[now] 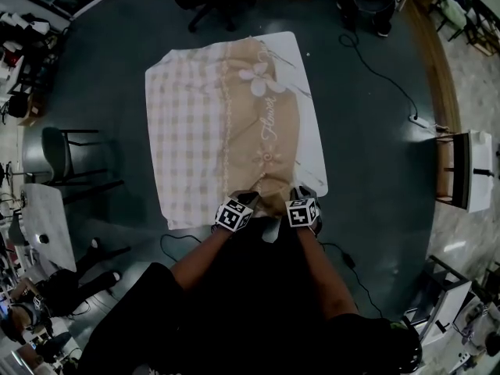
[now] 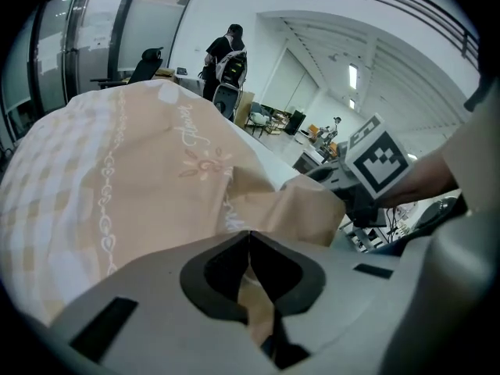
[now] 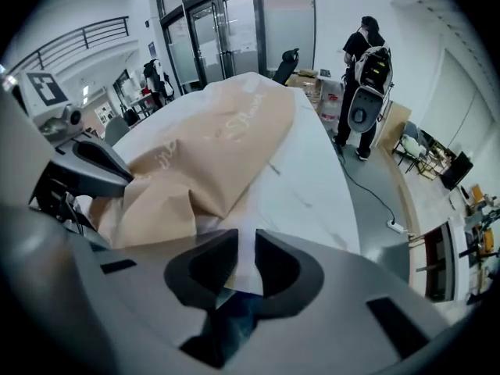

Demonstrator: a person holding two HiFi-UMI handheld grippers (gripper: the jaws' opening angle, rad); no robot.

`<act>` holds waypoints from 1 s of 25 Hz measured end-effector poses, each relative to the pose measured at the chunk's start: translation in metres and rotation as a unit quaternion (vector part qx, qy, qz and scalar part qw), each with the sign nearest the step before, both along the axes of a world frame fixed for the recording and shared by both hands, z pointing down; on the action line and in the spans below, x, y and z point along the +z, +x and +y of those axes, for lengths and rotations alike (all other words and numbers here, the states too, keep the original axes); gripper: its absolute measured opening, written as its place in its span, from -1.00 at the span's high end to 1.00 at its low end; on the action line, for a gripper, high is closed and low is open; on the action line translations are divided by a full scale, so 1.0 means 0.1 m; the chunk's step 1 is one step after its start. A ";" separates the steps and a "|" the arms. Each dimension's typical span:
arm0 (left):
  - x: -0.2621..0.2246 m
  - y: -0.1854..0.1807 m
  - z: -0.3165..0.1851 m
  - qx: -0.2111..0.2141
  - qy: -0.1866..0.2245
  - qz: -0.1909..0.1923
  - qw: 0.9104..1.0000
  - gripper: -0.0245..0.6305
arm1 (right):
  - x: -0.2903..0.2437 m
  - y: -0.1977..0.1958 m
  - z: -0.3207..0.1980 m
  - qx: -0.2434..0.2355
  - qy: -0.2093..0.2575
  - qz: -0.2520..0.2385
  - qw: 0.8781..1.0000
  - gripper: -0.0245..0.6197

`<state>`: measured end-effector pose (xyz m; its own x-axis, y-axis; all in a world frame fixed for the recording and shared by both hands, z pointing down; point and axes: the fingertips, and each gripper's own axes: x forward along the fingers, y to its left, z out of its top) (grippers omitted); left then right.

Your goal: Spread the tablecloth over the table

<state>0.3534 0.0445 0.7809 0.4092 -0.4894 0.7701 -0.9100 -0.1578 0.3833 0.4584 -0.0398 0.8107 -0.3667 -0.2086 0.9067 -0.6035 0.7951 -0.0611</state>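
1. The left gripper (image 2: 250,241) has its jaws pinched together on a fold of the beige-and-white checked fabric tablecloth (image 1: 223,123).
2. The right gripper (image 3: 245,244) holds its jaws slightly apart, with a white edge in the gap (cloth or tabletop, unclear).
3. The cloth lies rumpled across the white rectangular table (image 1: 314,147) at the centre of the head view, leaving the table's right strip uncovered.
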 end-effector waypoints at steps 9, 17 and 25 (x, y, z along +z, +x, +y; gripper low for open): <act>-0.16 0.02 -0.01 0.017 0.026 0.038 0.999 0.87 | -0.12 0.00 0.02 0.012 -0.027 -0.008 1.000 0.88; -0.13 0.04 -0.08 0.055 0.044 0.021 0.997 0.87 | -0.51 0.53 -0.59 0.062 0.048 -0.006 0.997 0.88; -0.04 0.10 -0.22 -0.008 0.009 -0.009 1.000 0.87 | -0.66 1.57 -1.72 0.096 0.079 0.012 0.992 0.88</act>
